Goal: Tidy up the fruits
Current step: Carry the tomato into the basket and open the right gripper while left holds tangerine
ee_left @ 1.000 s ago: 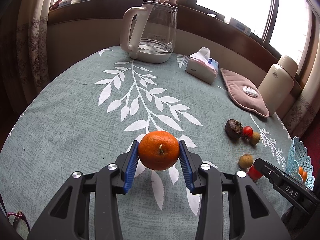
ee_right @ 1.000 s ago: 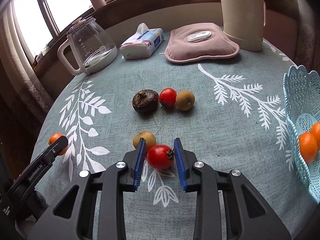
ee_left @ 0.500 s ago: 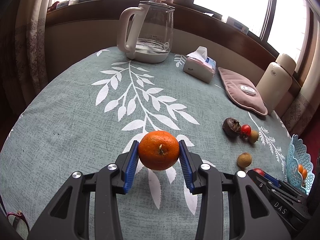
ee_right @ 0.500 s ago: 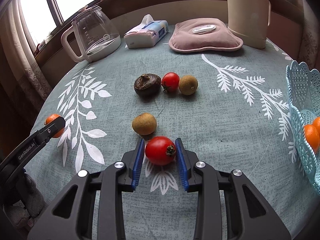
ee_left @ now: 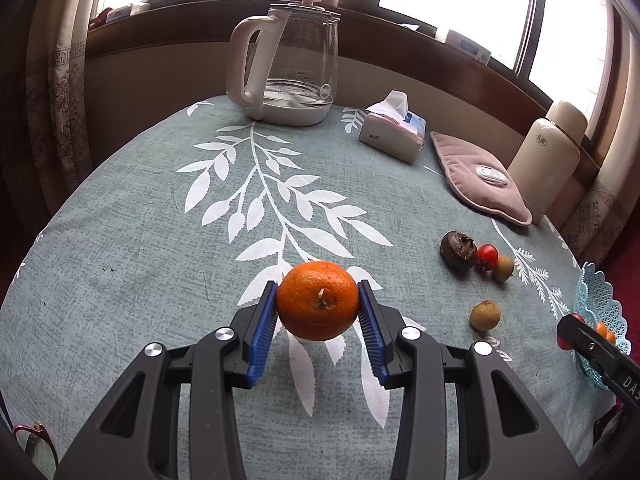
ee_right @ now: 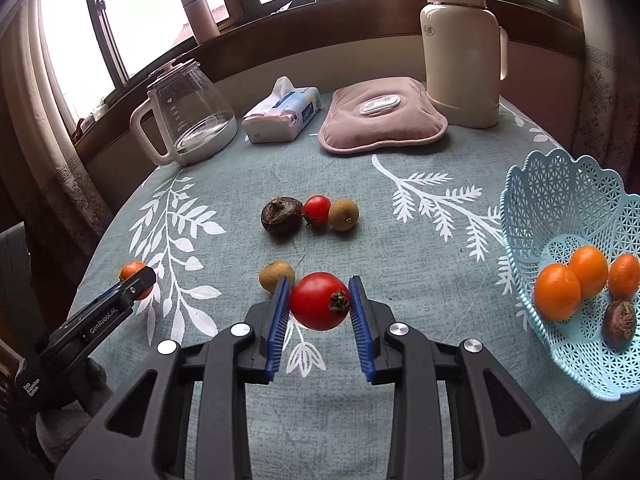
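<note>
My left gripper [ee_left: 318,312] is shut on an orange [ee_left: 318,300], held above the teal leaf-print cloth. My right gripper [ee_right: 319,300] is shut on a red tomato [ee_right: 319,301], lifted clear of the table. A light-blue lattice basket [ee_right: 560,200] at the right holds three oranges [ee_right: 557,291] and a dark brown fruit [ee_right: 619,322]. On the cloth lie a dark brown fruit [ee_right: 281,214], a small tomato [ee_right: 317,209] and a tan round fruit [ee_right: 343,214] in a row. Another tan fruit [ee_right: 276,275] sits just left of my right gripper's fingers.
At the back stand a glass kettle [ee_right: 188,116], a tissue pack [ee_right: 282,114], a pink heat pad [ee_right: 382,120] and a cream thermos [ee_right: 460,52]. The round table's edge drops off at left and front. Curtains and a window sill surround it.
My right gripper lifted the red tomato off the cloth and carried it up and toward the basket, which now shows more fully. The left gripper kept still with its orange.
</note>
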Tool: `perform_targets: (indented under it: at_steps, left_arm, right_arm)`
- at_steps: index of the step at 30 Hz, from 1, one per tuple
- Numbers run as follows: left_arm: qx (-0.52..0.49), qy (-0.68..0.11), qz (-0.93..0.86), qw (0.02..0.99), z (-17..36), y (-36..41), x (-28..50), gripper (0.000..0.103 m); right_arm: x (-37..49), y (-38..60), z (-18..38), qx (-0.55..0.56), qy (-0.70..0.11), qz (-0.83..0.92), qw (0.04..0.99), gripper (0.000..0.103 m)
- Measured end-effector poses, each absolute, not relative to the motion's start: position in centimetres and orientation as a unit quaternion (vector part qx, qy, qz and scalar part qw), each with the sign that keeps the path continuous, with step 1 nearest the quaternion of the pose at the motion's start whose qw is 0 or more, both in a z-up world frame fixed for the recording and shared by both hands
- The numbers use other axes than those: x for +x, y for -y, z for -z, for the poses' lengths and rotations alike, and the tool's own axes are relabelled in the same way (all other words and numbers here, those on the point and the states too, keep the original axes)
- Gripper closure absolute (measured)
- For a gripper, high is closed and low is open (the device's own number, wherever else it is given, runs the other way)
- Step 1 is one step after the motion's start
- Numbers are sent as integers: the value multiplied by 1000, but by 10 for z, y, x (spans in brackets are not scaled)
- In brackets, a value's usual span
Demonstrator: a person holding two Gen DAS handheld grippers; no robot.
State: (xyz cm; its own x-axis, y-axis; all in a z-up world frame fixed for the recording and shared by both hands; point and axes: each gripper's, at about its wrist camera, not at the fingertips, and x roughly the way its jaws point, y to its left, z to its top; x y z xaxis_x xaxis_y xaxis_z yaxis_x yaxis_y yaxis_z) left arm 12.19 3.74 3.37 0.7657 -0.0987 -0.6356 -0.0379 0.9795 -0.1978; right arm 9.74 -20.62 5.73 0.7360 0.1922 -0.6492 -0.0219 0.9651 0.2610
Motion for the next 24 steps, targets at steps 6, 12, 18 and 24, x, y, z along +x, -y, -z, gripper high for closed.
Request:
perform_targets:
  at_steps: [6, 12, 18, 24]
  left_arm:
    - [-95, -342, 17, 935, -33, -35, 121, 63]
    - [-87, -343, 16, 935, -32, -32, 121, 63]
    - [-84, -344, 18, 935, -31, -30, 121, 63]
    - [-92, -352, 27, 931, -29, -31, 122, 63]
  right_arm:
    - [79, 247, -75, 134, -332, -11, 934, 72]
    - [61, 292, -78, 150, -320, 43, 934, 72]
    - [47, 320, -68, 166, -327, 71, 928, 72]
    - [37, 340, -57, 184, -334, 87, 921, 72]
